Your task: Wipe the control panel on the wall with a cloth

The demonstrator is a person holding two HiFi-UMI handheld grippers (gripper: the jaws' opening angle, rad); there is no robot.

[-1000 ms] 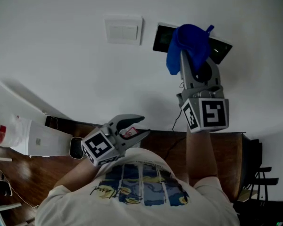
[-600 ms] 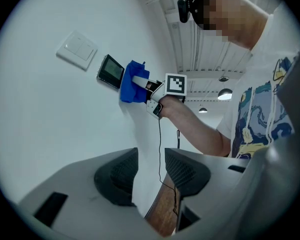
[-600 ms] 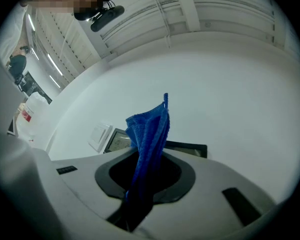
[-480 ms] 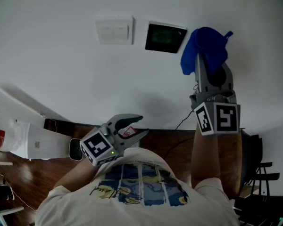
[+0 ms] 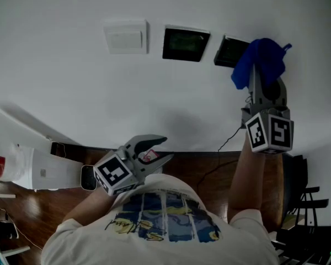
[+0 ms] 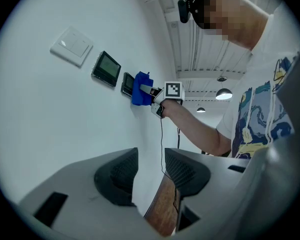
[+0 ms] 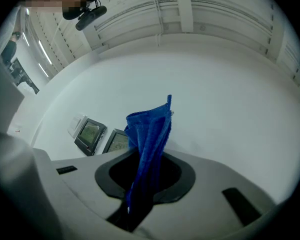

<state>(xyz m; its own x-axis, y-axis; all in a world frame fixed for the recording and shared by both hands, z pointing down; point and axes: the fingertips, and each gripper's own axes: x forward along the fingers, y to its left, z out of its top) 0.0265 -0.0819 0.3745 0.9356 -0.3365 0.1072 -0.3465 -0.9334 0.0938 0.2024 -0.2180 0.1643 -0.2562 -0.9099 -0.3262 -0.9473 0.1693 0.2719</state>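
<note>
Two dark control panels (image 5: 185, 43) (image 5: 230, 51) hang side by side on the white wall, right of a white switch (image 5: 125, 36). My right gripper (image 5: 260, 73) is raised to the wall and shut on a blue cloth (image 5: 259, 61), which lies over the right edge of the second panel. In the right gripper view the cloth (image 7: 149, 134) stands up from the closed jaws of my right gripper (image 7: 144, 176), with both panels (image 7: 91, 134) (image 7: 117, 141) to its left. My left gripper (image 5: 153, 150) is held low by the person's torso, open and empty; in its own view my left gripper (image 6: 150, 170) looks along the wall.
A thin cable (image 5: 220, 148) hangs down the wall below the right gripper. A white object (image 5: 41, 167) lies at the lower left above the wooden floor (image 5: 38, 208). Dark chairs (image 5: 300, 203) stand at the right. The person's arm (image 6: 200, 129) reaches toward the wall.
My right gripper has carried the cloth to the right along the wall, off the first panel and across the second, so both panels now show. The left gripper has stayed put.
</note>
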